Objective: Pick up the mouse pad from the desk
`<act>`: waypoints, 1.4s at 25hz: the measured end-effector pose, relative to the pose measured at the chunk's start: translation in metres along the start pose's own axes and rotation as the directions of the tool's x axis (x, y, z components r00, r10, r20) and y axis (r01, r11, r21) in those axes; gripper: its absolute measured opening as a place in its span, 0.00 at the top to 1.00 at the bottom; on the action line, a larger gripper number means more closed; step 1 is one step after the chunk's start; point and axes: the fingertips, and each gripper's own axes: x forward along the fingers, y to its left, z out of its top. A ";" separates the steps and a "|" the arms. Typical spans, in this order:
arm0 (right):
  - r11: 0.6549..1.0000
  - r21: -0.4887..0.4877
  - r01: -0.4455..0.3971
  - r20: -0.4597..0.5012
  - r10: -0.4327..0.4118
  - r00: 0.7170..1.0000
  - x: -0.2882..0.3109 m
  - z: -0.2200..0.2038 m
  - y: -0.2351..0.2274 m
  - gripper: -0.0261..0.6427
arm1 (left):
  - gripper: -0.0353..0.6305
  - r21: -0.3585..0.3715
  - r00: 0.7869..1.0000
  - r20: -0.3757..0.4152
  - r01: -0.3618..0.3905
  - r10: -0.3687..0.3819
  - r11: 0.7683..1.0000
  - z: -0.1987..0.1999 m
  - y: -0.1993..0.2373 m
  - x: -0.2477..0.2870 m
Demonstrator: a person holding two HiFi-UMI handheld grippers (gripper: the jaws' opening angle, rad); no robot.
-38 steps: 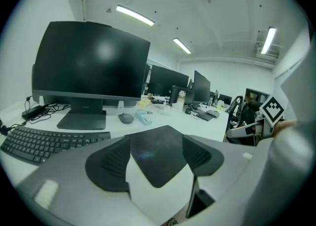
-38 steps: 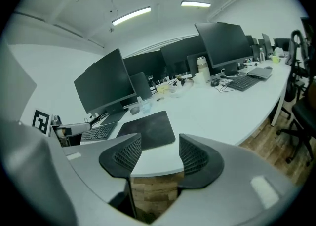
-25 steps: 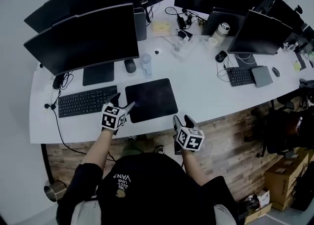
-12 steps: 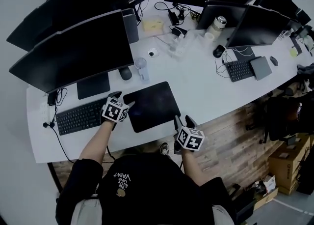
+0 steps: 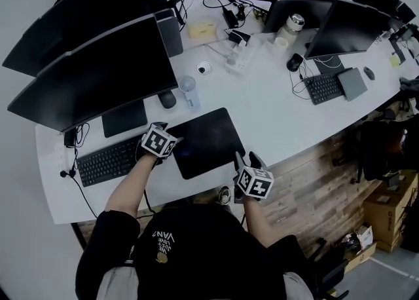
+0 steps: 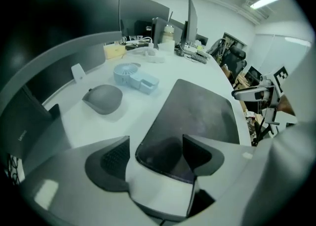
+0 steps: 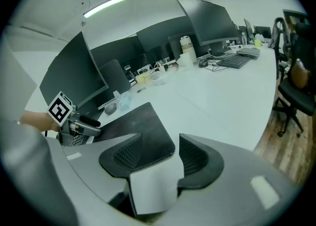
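The flat black rectangular mouse pad lies lengthwise along the white counter's front edge, left corner just ahead of your left gripper's parted jaws, right corner by your right gripper's, likewise parted.

Person: black short-sleeved top, small yellow-and-white print on upper back. Left gripper and right gripper: black jaws, each carrying white cube with black square markers. In gripper views: smooth grey bodies, dark curved jaws, fine grid-textured pads.
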 end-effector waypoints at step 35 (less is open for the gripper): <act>0.958 -0.273 0.085 -0.066 -0.107 0.992 0.027 -0.011 0.012 0.76 | 0.85 -0.073 0.996 0.054 0.076 -0.072 0.994 0.006 -0.031 -0.002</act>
